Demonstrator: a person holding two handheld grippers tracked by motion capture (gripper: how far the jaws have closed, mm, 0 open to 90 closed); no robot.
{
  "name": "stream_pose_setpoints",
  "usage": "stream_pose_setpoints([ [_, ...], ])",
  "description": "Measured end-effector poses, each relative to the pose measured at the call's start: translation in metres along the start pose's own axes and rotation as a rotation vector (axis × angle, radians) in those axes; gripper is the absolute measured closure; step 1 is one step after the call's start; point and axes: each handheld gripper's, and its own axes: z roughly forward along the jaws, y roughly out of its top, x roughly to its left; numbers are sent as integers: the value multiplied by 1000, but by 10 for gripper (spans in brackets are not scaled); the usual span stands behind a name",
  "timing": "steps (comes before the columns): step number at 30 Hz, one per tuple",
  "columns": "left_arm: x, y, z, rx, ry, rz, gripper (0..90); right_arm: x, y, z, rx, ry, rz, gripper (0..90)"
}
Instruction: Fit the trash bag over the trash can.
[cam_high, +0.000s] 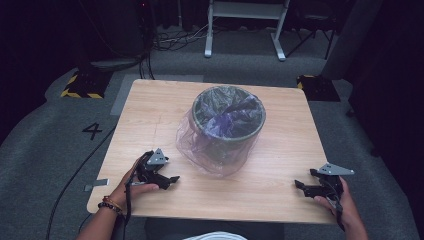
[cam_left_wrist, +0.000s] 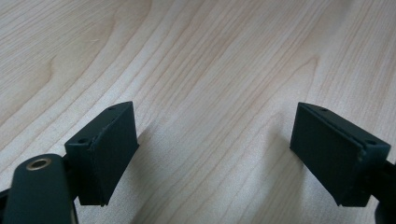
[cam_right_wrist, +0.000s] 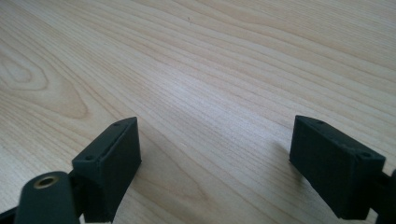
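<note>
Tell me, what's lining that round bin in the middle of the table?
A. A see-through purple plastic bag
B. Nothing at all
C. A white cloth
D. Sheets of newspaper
A: a translucent purple bag is folded over the rim of the bin and hangs loosely down its outside onto the table.

1. You work at a light wooden table (cam_high: 280, 195) on grey carpet (cam_high: 40, 150) bearing a black "4" (cam_high: 92, 131).
2. Beyond the table's far edge you see a white frame (cam_high: 245, 30), cables (cam_high: 175, 37), and yellow-black striped blocks (cam_high: 80, 85).
3. The surroundings are dark.
</note>
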Motion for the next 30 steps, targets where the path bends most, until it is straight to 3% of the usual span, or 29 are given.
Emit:
stream_pose_setpoints([
  [30,1,2,2,5,-5,3,139,0,1,1,-1,-2,2,166],
])
